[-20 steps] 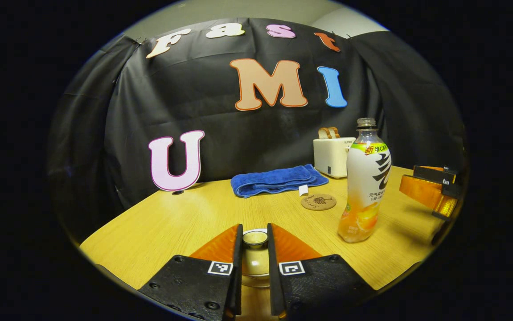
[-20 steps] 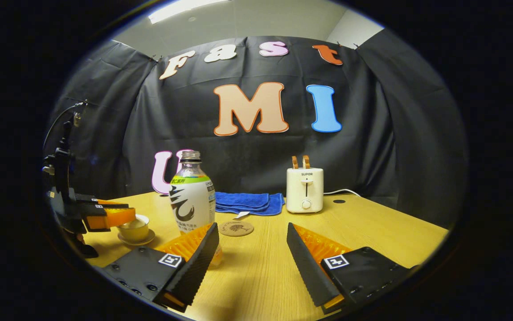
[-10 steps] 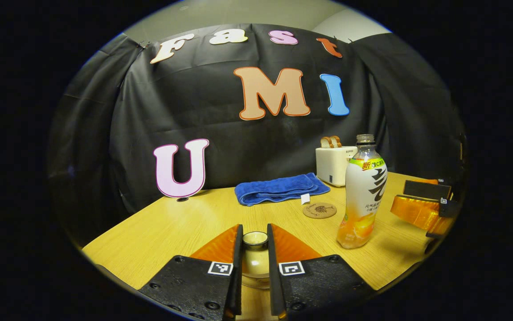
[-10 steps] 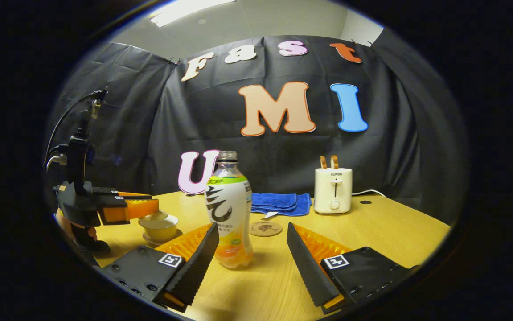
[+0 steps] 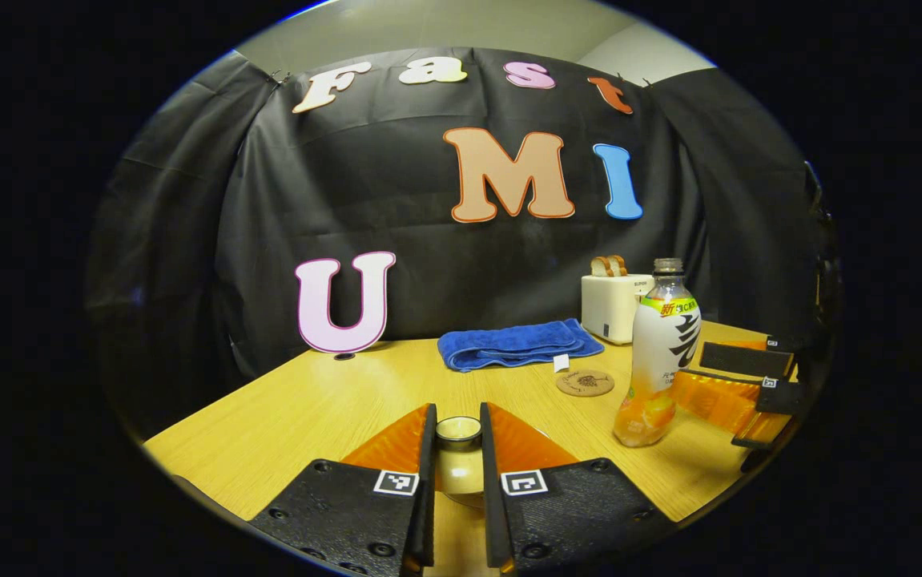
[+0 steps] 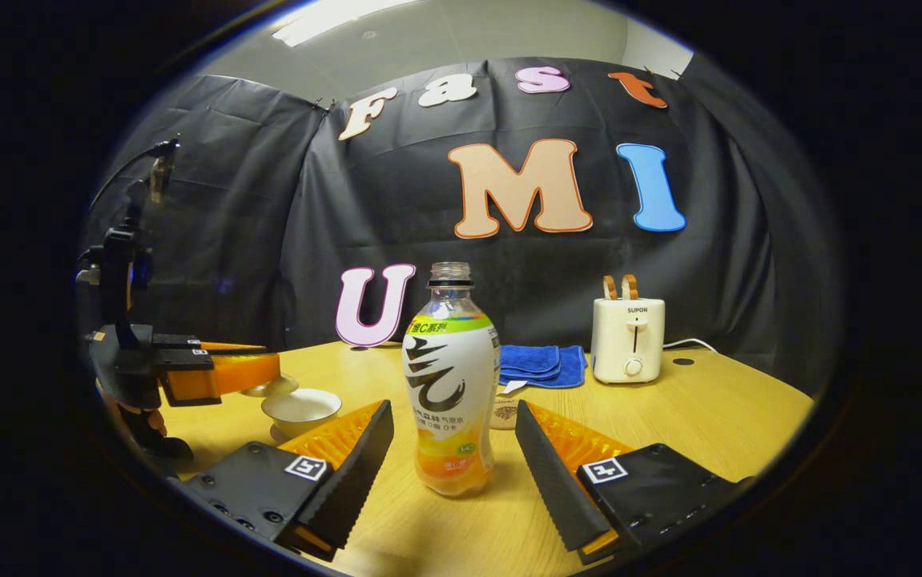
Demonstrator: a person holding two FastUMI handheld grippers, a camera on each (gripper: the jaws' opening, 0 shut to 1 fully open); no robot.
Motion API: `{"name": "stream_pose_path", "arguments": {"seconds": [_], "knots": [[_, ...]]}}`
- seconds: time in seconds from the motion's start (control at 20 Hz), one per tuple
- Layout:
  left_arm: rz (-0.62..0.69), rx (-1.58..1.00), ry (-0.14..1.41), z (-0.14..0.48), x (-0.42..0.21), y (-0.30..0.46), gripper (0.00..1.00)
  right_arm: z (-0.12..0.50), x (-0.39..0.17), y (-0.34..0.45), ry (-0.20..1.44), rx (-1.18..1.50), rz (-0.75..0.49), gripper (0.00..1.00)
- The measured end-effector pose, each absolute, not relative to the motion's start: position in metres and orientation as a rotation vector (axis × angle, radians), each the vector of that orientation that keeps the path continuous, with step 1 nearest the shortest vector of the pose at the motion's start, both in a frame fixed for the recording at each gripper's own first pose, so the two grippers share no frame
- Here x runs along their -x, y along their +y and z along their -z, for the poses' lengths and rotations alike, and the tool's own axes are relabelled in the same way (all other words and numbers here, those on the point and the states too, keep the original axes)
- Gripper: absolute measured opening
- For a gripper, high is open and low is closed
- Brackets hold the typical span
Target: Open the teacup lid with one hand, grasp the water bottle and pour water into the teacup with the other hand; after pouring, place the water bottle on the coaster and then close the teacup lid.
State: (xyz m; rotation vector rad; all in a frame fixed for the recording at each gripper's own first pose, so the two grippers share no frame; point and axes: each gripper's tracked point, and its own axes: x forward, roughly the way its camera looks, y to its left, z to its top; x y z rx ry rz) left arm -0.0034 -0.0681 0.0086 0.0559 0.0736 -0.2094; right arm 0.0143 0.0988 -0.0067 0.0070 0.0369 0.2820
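The water bottle point(image 6: 451, 385) stands upright and uncapped on the desk point(image 6: 701, 417), between your right gripper's point(image 6: 454, 445) two fingers but touching neither; those fingers are spread wide, one on each side of its lower half. Ease the fingers forward until the bottle's body sits deep between them, then close evenly on the labelled middle rather than the narrow neck, so the bottle neither tips nor slides when you lift. Squeeze gently: the mouth is open and the thin plastic will likely give, which could push liquid up. Your left gripper point(image 5: 457, 449) holds the teacup lid point(image 5: 458, 457) pinched narrow between its fingers; in the right gripper view the lid point(image 6: 270, 388) hangs just above and to one side of the open teacup point(image 6: 301, 407), which rests on its saucer well out to the left of your right fingers. Hold the lid off to that side so the cup's mouth is free for the pour. The coaster point(image 5: 585, 382) lies just behind the bottle, beyond your right fingertips, with the blue towel point(image 6: 542, 365) and the toaster point(image 6: 628, 338) farther back; mind that you carry the bottle away from these, towards the cup.
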Motion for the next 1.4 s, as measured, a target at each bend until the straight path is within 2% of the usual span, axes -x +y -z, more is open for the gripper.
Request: {"name": "stream_pose_path", "arguments": {"seconds": [0.05, 0.5, 0.65, 0.85, 0.95, 1.4], "knots": [[0.207, -0.056, 0.074, -0.008, 0.003, -0.067, 0.23, 0.008, -0.015, 0.101, 0.039, -0.007, -0.28, 0.94], [0.182, -0.029, 0.048, -0.016, 0.008, -0.052, 0.23, 0.015, -0.039, 0.107, 0.077, -0.005, -0.241, 0.94], [0.174, -0.019, 0.041, -0.018, 0.009, -0.047, 0.23, 0.015, -0.043, 0.107, 0.083, -0.001, -0.228, 0.77], [0.176, -0.005, 0.048, -0.014, 0.011, -0.045, 0.23, 0.015, -0.042, 0.11, 0.077, 0.018, -0.235, 0.72], [0.177, 0.0, 0.05, -0.014, 0.012, -0.043, 0.23, 0.014, -0.042, 0.113, 0.075, 0.033, -0.239, 0.64], [0.155, 0.013, 0.054, -0.01, 0.016, -0.028, 0.22, 0.004, -0.046, 0.124, 0.009, 0.251, -0.22, 0.66]]}}
